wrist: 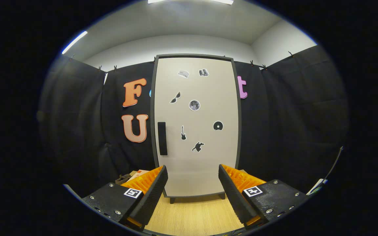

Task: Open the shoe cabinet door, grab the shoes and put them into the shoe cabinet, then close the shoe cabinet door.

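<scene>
My gripper (193,183) is spread wide with nothing between the fingers. Bare wooden floor (192,216) runs clear ahead to the shoe cabinet (195,131), whose shut door blocks the way. Left of its base lies some clutter (133,175), perhaps boxes.

The tall beige shoe cabinet with dark frame (205,164) stands closed on the light wooden floor (192,216), beyond the gripper (193,175), whose fingers are spread apart, holding nothing. A black vertical handle (162,138) sits near the door's left edge.
</scene>
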### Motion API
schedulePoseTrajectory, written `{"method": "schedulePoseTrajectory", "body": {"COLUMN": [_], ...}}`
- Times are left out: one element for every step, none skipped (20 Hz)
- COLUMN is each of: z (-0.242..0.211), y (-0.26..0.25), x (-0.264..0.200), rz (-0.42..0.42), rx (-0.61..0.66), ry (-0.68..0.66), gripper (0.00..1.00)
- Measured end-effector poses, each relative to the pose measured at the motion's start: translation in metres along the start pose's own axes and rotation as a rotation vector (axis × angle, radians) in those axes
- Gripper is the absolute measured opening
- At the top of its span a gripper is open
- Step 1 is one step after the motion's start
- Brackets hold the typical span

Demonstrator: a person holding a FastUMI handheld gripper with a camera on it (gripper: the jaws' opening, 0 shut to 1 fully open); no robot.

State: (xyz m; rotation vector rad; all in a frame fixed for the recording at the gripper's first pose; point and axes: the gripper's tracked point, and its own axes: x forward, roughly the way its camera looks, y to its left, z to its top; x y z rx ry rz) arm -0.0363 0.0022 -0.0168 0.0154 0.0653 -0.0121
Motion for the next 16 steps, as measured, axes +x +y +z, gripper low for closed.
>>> {"method": "schedulePoseTrajectory", "body": {"z": [0.002, 0.005, 0.006, 0.007, 0.008, 0.008, 0.008, 0.009, 0.009, 0.009, 0.010, 0.009, 0.008, 0.009, 0.010, 0.008], "y": [-0.003, -0.005, -0.008, -0.009, -0.010, -0.012, -0.013, -0.013, -0.013, -0.013, -0.013, -0.013, -0.013, -0.014, -0.014, -0.012], "x": [-0.007, -0.012, -0.017, -0.021, -0.024, -0.027, -0.030, -0.032, -0.034, -0.036, -0.038, -0.038, -0.039, -0.039, -0.040, -0.041], "rz": [-0.007, -0.012, -0.016, -0.018, -0.020, -0.025, -0.026, -0.026, -0.025, -0.021, -0.018, -0.016, -0.014, -0.017, -0.015, -0.011], "rx": [0.001, 0.002, 0.005, 0.008, 0.006, 0.002, -0.002, -0.006, -0.007, -0.006, -0.005, -0.005, -0.006, -0.007, -0.008, -0.009], "ry": [-0.005, -0.011, -0.008, -0.009, -0.012, -0.012, -0.011, -0.012, -0.011, -0.011, -0.011, -0.009, -0.004, -0.007, -0.007, -0.003], "gripper": [0.97, 0.97, 0.97, 0.97, 0.97, 0.97, 0.97, 0.97, 0.97, 0.97, 0.97, 0.97, 0.97, 0.97, 0.97, 0.97]}}
